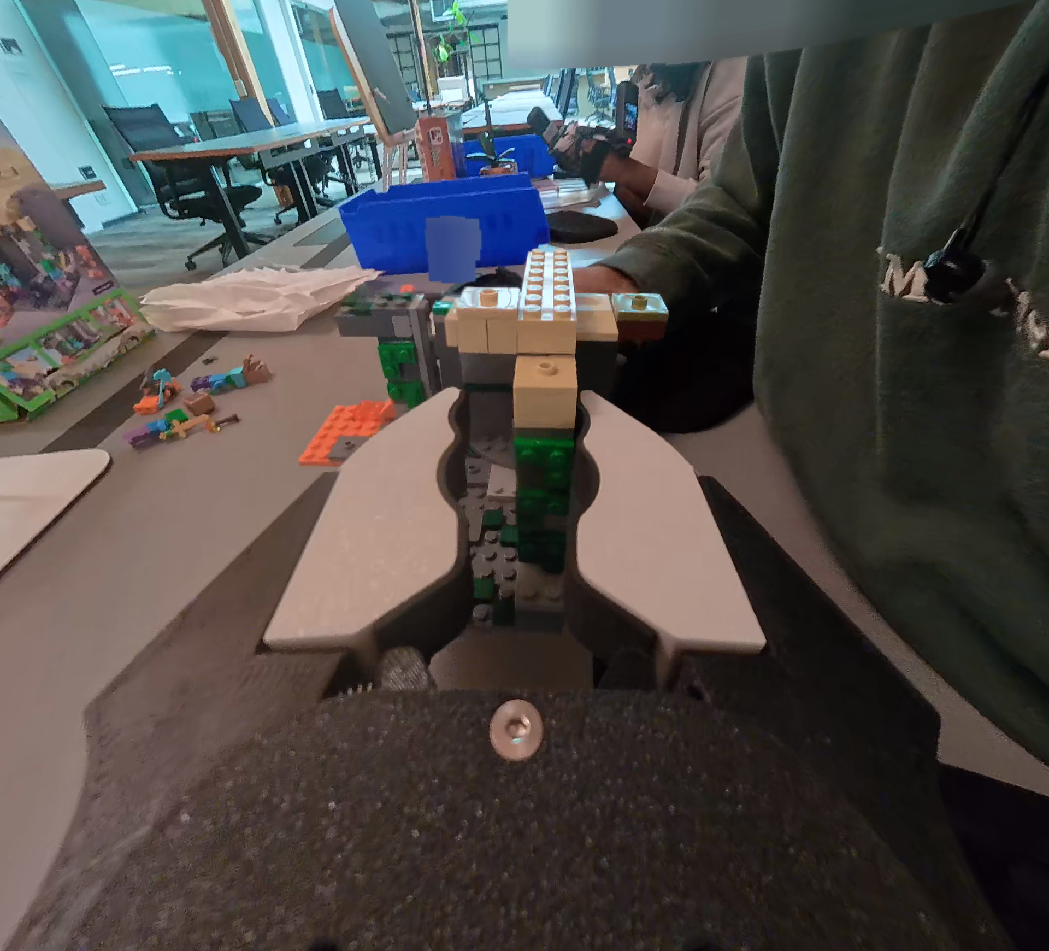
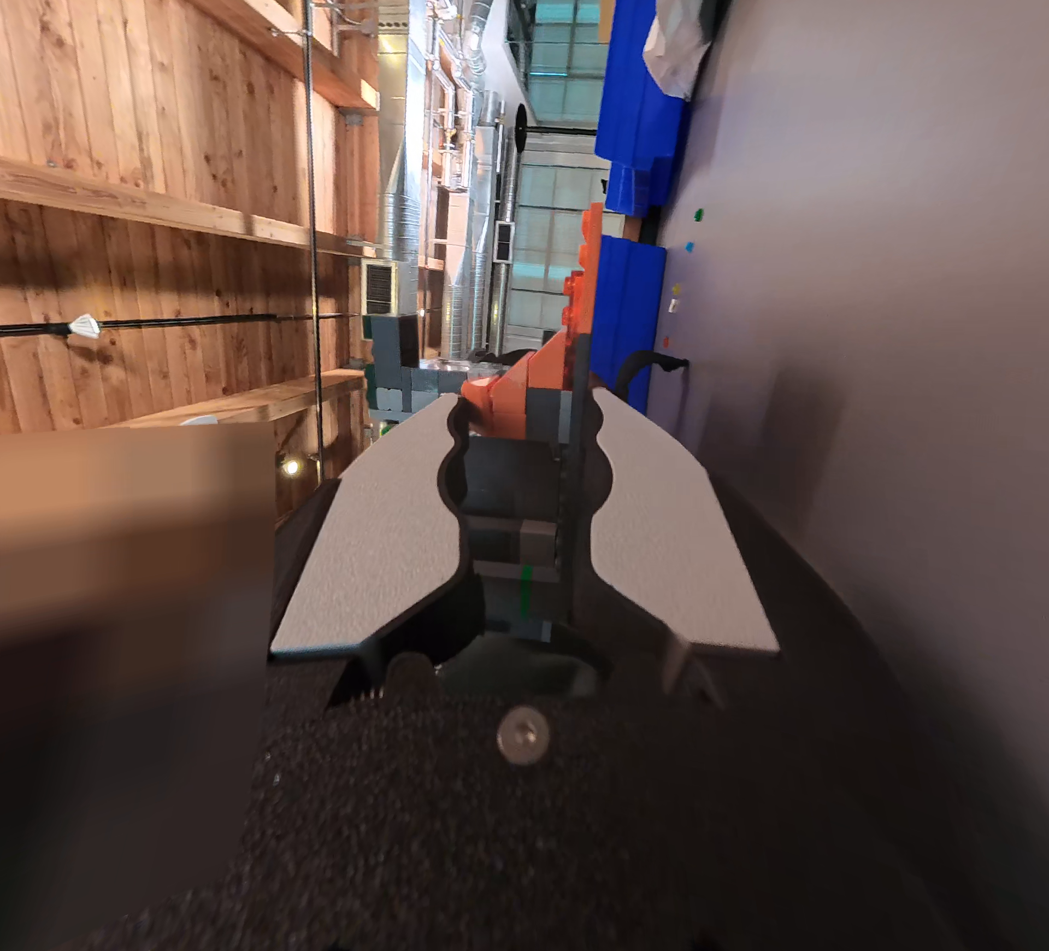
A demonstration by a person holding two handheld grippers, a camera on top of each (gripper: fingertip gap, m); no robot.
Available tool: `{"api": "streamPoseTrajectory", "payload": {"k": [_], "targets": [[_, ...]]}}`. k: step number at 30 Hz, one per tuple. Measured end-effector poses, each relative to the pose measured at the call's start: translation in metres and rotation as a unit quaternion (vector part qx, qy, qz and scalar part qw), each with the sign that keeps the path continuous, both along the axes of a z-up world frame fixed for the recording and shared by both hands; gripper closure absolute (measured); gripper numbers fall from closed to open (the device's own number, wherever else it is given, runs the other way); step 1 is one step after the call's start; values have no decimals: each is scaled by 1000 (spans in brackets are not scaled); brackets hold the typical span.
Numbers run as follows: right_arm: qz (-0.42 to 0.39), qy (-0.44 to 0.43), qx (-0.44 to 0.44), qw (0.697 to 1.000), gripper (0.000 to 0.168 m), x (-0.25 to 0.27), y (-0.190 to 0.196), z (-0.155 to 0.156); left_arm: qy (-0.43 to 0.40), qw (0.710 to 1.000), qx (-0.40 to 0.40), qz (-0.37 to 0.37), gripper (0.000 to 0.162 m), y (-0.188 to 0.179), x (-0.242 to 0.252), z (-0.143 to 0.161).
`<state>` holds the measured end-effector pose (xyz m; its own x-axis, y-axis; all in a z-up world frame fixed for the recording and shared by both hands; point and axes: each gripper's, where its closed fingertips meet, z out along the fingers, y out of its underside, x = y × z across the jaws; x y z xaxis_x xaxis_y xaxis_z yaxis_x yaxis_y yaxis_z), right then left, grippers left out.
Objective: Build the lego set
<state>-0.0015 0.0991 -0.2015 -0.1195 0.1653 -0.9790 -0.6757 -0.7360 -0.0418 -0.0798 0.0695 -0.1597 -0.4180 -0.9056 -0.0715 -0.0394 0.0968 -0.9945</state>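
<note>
In the left wrist view a lego build stands on the grey table, with a tan studded top on grey and green walls. My left gripper is shut on its near column of green and grey bricks, which is capped by a tan brick. In the right wrist view, which is turned sideways, my right gripper is shut on a dark grey lego assembly with orange pieces at its far end. I cannot tell whether this is part of the same build.
An orange plate, loose minifigures, the set's box, white paper bags and a blue bin lie left and behind. A person in a green sweater is close on the right. Blue bins and small loose pieces are on the table. One gripper's finger ends stand about 10 centimetres off the other's.
</note>
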Motion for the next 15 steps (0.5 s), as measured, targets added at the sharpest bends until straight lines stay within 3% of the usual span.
{"api": "streamPoseTrajectory", "payload": {"k": [8, 15], "targets": [[19, -72, -63, 995, 130, 2, 3, -30, 102, 995, -6, 15, 136, 13, -6, -43], [82, -139, -98, 982, 129, 0, -6, -42, 147, 989, -3, 10, 141, 12, -10, -62]]}}
